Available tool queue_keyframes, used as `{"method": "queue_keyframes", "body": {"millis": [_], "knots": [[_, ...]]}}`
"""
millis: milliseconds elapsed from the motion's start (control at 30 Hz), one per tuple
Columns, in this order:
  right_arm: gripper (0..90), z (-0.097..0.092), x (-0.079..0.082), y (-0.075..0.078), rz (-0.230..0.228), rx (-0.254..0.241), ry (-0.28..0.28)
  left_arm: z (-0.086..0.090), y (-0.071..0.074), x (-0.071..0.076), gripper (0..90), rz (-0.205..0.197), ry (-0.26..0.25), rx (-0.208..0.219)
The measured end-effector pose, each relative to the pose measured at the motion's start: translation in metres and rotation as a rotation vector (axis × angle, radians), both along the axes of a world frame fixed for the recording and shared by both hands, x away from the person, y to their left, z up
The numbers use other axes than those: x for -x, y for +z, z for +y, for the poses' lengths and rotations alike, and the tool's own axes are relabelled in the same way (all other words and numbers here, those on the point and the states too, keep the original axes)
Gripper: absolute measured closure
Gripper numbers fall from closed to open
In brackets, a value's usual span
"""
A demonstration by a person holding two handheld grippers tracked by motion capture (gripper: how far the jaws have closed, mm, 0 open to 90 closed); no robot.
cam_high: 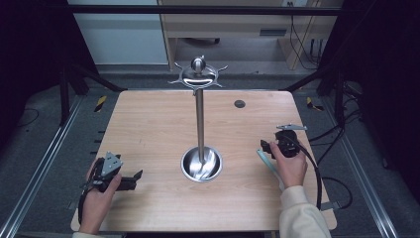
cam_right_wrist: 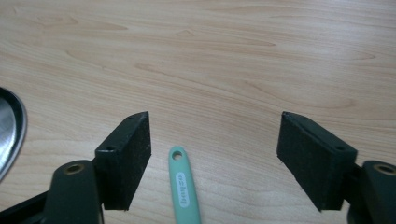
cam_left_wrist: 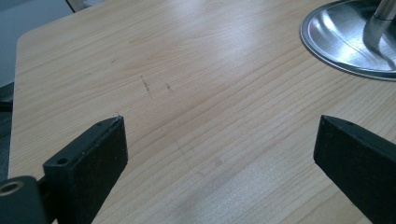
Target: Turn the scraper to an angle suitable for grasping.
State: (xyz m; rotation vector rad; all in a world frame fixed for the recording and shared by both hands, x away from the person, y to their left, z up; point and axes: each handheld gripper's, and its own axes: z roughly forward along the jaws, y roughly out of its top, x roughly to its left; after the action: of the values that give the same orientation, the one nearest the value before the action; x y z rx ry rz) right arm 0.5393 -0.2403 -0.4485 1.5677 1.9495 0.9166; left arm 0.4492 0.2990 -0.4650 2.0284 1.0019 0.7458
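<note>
between your right hand-held gripper's (cam_right_wrist: 215,154) open, empty jaws lies the flat mint-green plastic handle (cam_right_wrist: 183,184), off-centre; closing now could nudge it across the worktop (cam_right_wrist: 233,56).

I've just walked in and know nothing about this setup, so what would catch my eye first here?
Most striking is the tall shiny metal stand at the middle of the wooden table, with a round dish base and hooked arms on top. Either side of it, a person holds a black gripper in each hand: the left gripper open over bare wood, the right gripper open around the end of a mint-green handle.
</note>
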Motion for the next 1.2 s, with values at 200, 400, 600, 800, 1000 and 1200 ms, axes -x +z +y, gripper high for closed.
{"method": "queue_keyframes", "body": {"millis": [200, 400, 600, 800, 1000, 1200], "knots": [[33.3, 0.006, 0.004, 0.001, -0.019, 0.036, 0.03, 0.0, 0.0, 0.0, 2.7, -0.002, 0.002, 0.004], [44.2, 0.02, 0.009, -0.001, -0.017, 0.065, 0.11, -0.001, 0.0, 0.0, 2.7, -0.002, -0.002, -0.003], [64.5, 0.033, 0.009, -0.009, 0.024, 0.121, 0.218, -0.001, 0.0, 0.0, 2.7, -0.002, -0.004, -0.006], [84.4, 0.039, 0.008, -0.017, 0.071, 0.145, 0.276, -0.002, 0.0, 0.0, 2.7, -0.001, -0.007, -0.012], [90.0, 0.04, 0.006, -0.02, 0.097, 0.141, 0.306, -0.002, 0.0, 0.0, 2.7, 0.002, -0.011, -0.017], [90.0, 0.039, 0.004, -0.021, 0.096, 0.149, 0.297, -0.002, 0.0, 0.0, 2.7, 0.001, -0.011, -0.018]]}}
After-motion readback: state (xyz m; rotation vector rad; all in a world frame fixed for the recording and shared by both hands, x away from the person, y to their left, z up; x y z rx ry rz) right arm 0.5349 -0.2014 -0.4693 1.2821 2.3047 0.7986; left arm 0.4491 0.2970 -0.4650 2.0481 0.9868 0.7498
